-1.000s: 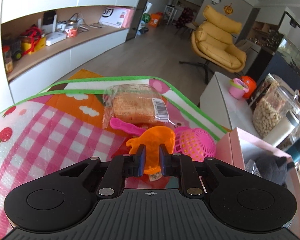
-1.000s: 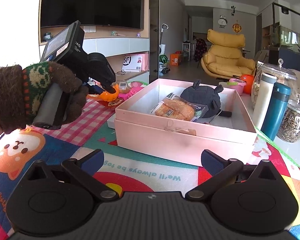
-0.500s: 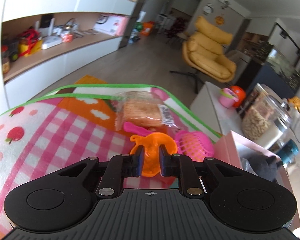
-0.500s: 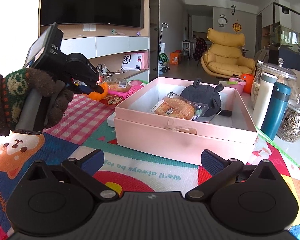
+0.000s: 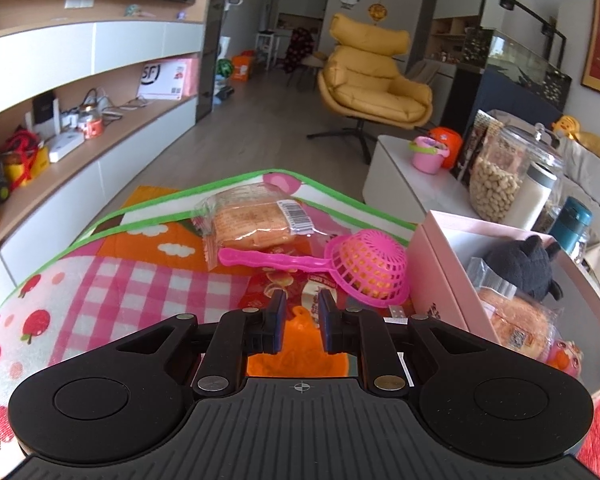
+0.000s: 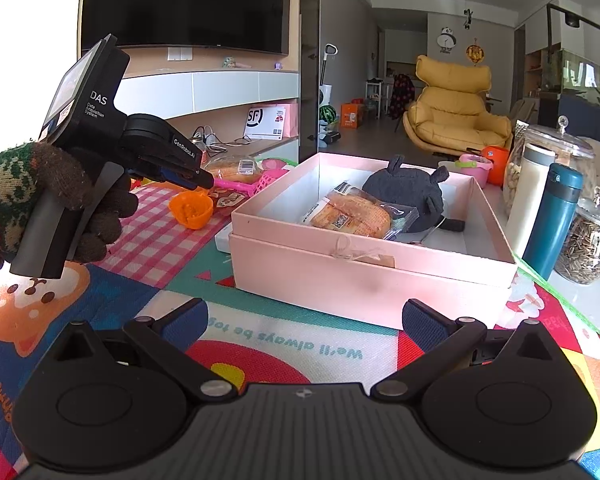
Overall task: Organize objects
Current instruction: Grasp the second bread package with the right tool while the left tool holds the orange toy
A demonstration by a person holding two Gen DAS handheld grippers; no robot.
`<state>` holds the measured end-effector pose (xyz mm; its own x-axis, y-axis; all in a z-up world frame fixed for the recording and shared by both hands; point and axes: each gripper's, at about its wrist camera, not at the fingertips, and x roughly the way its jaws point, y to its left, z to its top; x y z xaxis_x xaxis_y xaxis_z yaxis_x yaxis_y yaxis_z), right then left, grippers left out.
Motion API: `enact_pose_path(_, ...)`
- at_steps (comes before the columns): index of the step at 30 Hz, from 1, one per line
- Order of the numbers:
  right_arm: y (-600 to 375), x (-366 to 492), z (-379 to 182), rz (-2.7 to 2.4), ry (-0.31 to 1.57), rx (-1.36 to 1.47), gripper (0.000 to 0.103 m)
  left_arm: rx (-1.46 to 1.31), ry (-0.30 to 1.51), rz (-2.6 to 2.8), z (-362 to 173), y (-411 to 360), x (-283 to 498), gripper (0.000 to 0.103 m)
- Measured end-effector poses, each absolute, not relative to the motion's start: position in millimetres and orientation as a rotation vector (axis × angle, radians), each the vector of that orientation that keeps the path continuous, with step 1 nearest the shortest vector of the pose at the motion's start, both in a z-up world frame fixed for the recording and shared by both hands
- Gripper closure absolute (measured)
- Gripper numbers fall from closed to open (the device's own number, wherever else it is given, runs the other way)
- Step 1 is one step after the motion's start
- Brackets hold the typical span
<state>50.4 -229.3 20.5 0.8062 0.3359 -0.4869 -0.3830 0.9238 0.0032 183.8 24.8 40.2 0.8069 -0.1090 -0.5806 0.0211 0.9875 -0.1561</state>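
My left gripper is shut on an orange toy cup and holds it just above the play mat. In the right wrist view a gloved hand carries that left gripper, and the orange toy cup hangs under its fingers, left of the open pink box. In the box lie a black plush and a bread packet. On the mat ahead lie a pink strainer, a second bread packet and a red snack packet. My right gripper stands open, nothing between its fingers, in front of the box.
Right of the box stand a white flask, a teal flask and glass jars. A pink toy bucket sits on the white table behind. A yellow armchair is across the floor.
The left gripper has rolled and risen a little with the orange cup, which now hangs lower under its fingers. Its view has swung toward the pink box. The right gripper has not moved.
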Motion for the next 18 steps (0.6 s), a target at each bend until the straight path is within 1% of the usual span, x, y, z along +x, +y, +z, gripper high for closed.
enact_pose_path(2, -229.3, 50.4, 20.5, 0.385, 0.503, -0.097, 0.0, -0.127, 0.615, -0.097, 41.5, 23.8, 176.2, 0.084)
enact_pose_path(5, -229.4, 50.5, 20.5, 0.386, 0.503, -0.097, 0.0, -0.084, 0.549, -0.127, 48.0, 22.7, 154.5, 0.084)
enact_pose_path(8, -229.1, 50.3, 20.2, 0.388, 0.504, -0.099, 0.0, 0.057, 0.492, -0.156, 49.6, 12.2, 131.7, 0.084)
enact_pose_path(10, -228.5, 50.1, 20.3, 0.389, 0.504, -0.102, 0.0, 0.172, 0.484, -0.162, 45.0, 2.0, 123.8, 0.081)
enact_pose_path(11, -228.3, 50.1, 20.4, 0.389, 0.504, -0.104, 0.0, 0.226, 0.485, -0.161, 40.9, -3.1, 121.7, 0.079)
enact_pose_path(13, -228.1, 49.8, 20.7, 0.388, 0.504, -0.104, 0.0, 0.292, 0.491, -0.144, 34.0, -10.2, 122.6, 0.078)
enact_pose_path(18, -228.0, 50.2, 20.6, 0.389, 0.508, -0.102, 0.0, 0.284, 0.507, -0.155, 28.2, -12.8, 138.1, 0.079)
